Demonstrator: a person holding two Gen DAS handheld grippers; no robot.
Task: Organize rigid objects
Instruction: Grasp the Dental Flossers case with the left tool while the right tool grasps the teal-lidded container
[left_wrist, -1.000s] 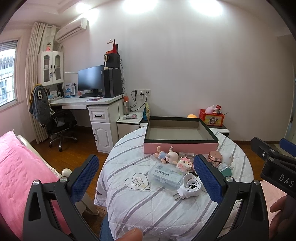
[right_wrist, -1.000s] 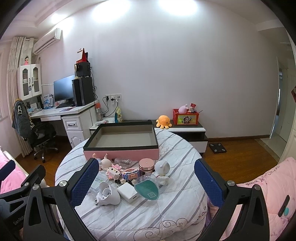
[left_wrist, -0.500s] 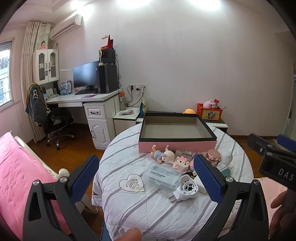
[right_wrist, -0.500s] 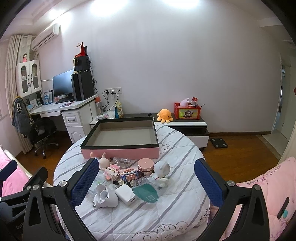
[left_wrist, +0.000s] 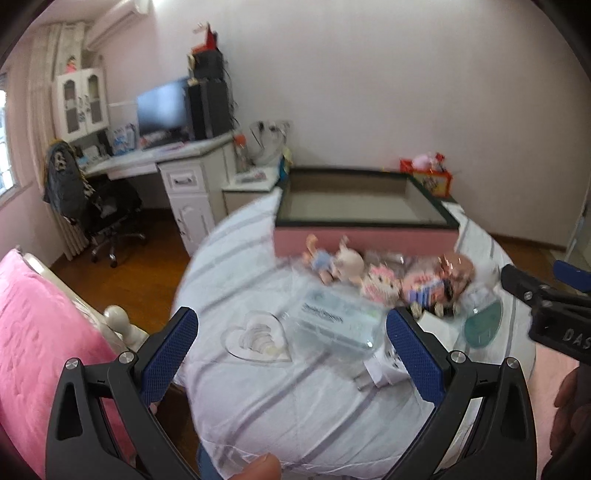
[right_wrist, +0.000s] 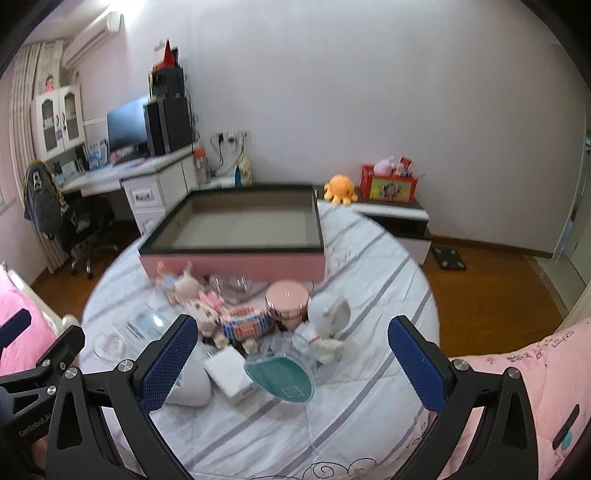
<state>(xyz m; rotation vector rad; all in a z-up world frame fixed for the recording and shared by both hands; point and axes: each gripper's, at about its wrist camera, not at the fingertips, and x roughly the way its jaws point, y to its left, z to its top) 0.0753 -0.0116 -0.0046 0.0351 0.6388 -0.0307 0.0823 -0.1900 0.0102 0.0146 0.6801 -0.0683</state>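
Note:
A pink box (right_wrist: 236, 264) with a dark rim stands open and empty at the back of the round table (right_wrist: 369, 398); it also shows in the left wrist view (left_wrist: 365, 236). In front of it lies a pile: a small doll (left_wrist: 325, 260), a block figure (left_wrist: 380, 282), a clear floss box (left_wrist: 338, 319), a pink jar (right_wrist: 287, 299), a white astronaut figure (right_wrist: 327, 319), a teal oval case (right_wrist: 282, 376), a white charger (right_wrist: 231, 371). My left gripper (left_wrist: 291, 354) is open above the table's near left part. My right gripper (right_wrist: 291, 356) is open above the pile.
A white desk (right_wrist: 147, 173) with a monitor and an office chair (right_wrist: 81, 221) stand at the left. A low cabinet (right_wrist: 391, 218) with a red box and an orange plush is behind the table. A pink bed (left_wrist: 40, 332) borders the left, pink bedding (right_wrist: 535, 376) the right.
Both grippers have moved forward and down toward the table; the objects appear larger and blurred. Both stay open and empty.

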